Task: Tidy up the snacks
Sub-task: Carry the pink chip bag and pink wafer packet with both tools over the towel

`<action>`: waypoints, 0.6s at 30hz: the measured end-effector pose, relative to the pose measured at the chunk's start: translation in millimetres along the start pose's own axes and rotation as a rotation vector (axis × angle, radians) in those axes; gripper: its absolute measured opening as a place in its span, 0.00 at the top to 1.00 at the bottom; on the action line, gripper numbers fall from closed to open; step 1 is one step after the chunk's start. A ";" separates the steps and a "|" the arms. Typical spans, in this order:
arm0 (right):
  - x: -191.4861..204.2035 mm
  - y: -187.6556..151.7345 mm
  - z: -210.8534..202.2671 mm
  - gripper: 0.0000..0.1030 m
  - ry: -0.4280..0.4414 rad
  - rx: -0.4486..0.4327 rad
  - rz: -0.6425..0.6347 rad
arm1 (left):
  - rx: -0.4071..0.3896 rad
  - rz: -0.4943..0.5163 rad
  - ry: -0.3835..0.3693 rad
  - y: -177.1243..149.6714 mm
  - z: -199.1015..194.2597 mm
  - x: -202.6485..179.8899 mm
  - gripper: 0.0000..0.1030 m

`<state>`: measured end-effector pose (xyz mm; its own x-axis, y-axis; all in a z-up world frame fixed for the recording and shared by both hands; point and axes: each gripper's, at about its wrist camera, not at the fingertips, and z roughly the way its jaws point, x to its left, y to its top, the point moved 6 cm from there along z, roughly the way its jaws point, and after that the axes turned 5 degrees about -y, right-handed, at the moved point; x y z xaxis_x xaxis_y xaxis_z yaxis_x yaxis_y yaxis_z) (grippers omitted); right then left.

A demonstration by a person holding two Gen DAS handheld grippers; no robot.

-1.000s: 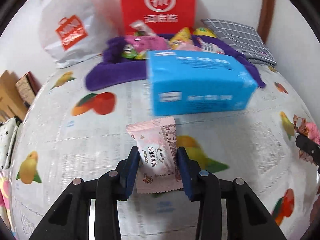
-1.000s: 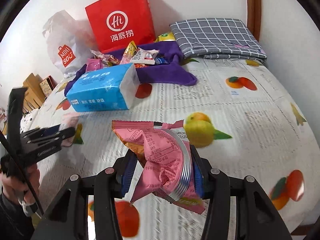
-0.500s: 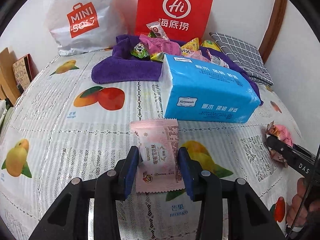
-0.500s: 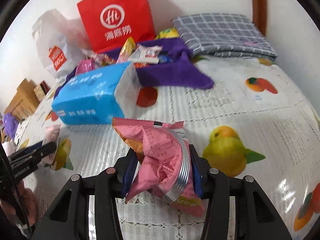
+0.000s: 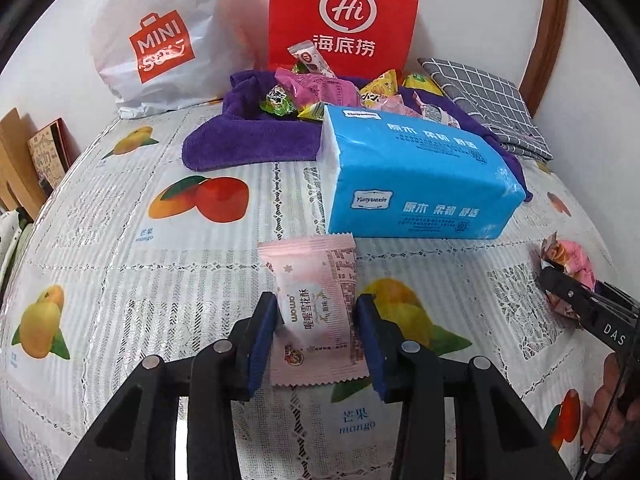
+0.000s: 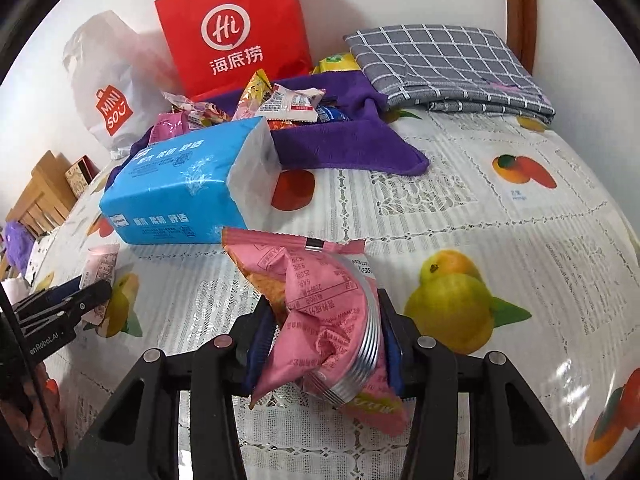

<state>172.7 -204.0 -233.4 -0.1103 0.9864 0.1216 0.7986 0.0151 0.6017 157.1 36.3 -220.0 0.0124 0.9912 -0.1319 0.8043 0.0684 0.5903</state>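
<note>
My left gripper [image 5: 316, 320] is shut on a pale pink snack packet [image 5: 316, 304], held just above the fruit-print tablecloth [image 5: 120, 264]. My right gripper [image 6: 324, 332] is shut on a crumpled pink snack bag [image 6: 320, 304]. Each gripper also shows in the other view: the right one with its bag at the far right [image 5: 576, 296], the left one with its packet at the far left [image 6: 72, 300]. A pile of several snacks [image 5: 320, 88] lies on a purple towel [image 5: 248, 140] at the back; it also shows in the right wrist view [image 6: 280, 100].
A blue tissue pack [image 5: 412, 176] lies in front of the towel. A red paper bag [image 5: 344, 16] and a white Miniso bag [image 5: 160, 44] stand against the wall. A folded grey checked cloth [image 6: 448, 64] lies at the back right. Boxes [image 5: 24, 160] stand beyond the left edge.
Both grippers have moved toward the snack pile with their packets still held; the tissue pack and towel appear closer and more centred in both views.
</note>
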 end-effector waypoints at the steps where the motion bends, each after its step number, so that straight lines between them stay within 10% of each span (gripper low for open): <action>1: 0.1 0.0 -1.0 0.57 0.001 -0.003 0.000 | 0.003 0.002 -0.003 0.3 -0.5 0.3 0.65; 18: 35.3 53.3 -73.9 0.58 0.012 -0.136 -0.045 | -0.063 0.017 -0.059 45.1 -70.0 -2.4 0.66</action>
<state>167.7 -180.4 -138.7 -0.1514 0.9833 0.1009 0.7053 0.0360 0.7080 151.8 45.0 -137.3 0.0617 0.9841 -0.1668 0.7647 0.0608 0.6416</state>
